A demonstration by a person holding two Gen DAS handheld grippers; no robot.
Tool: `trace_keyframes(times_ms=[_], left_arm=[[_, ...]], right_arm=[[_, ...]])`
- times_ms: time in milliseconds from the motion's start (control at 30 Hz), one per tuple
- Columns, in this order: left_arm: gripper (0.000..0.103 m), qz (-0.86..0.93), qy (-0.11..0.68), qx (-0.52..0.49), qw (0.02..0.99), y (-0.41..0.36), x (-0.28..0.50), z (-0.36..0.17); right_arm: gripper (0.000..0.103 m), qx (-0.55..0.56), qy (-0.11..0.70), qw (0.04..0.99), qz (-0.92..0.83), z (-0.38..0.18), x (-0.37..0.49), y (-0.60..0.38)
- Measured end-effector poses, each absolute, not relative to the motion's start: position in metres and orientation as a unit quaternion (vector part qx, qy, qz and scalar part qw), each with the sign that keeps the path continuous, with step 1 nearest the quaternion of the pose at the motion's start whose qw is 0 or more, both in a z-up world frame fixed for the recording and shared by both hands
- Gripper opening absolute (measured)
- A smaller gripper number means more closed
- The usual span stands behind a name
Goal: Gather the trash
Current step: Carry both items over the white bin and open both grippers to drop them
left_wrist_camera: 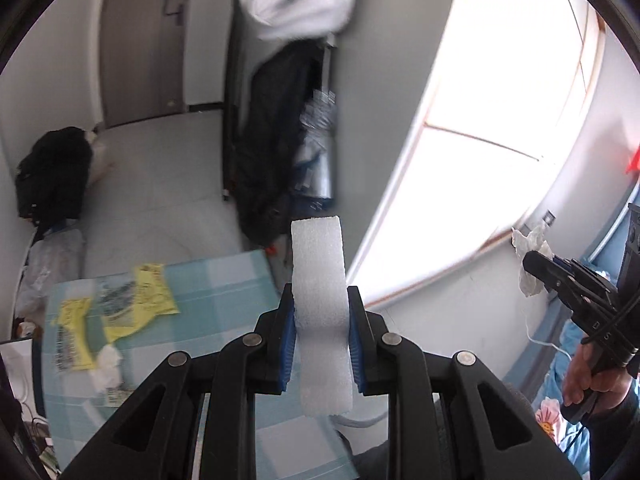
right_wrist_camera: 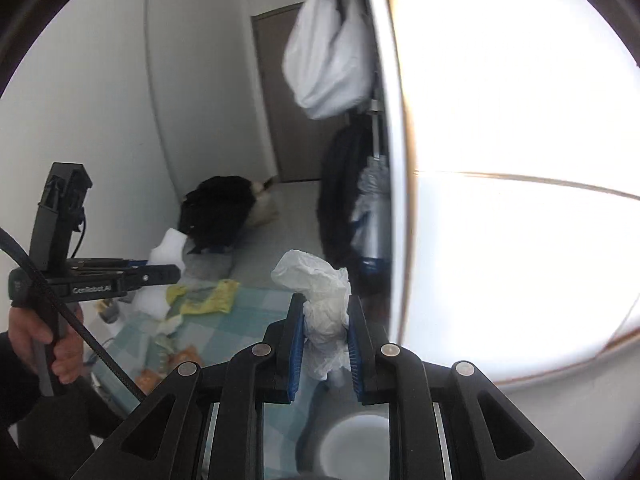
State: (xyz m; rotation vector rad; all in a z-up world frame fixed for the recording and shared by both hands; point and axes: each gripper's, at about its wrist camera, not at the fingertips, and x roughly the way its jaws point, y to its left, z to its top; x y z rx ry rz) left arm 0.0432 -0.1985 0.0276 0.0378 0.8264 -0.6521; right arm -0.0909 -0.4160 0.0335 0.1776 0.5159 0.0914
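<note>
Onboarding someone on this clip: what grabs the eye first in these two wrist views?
The white foam strip pinched upright in the left gripper, dead centre of its view. Likewise the crumpled white tissue wad clamped in the right gripper. Behind them, the blown-out bright window on the right and yellow printed wrappers lying on the pale checked tabletop at lower left.

A home bedroom: floral bedding (left_wrist_camera: 550,416), hanging clothes (right_wrist_camera: 328,56), door (left_wrist_camera: 140,40).
</note>
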Motion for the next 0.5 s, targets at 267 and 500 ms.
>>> trace_keyframes(times_ms=[267, 500], left_arm=[[0.018, -0.337, 0.487, 0.050, 0.804, -0.280, 0.060, -0.036], [0.018, -0.342, 0.570, 0.066, 0.744, -0.329, 0.074, -0.107]], right_arm=[[0.019, 0.172, 0.317, 0.932, -0.030, -0.052, -0.096, -0.485], [0.019, 0.256, 0.374, 0.891, -0.040, -0.138, -0.081, -0.505]])
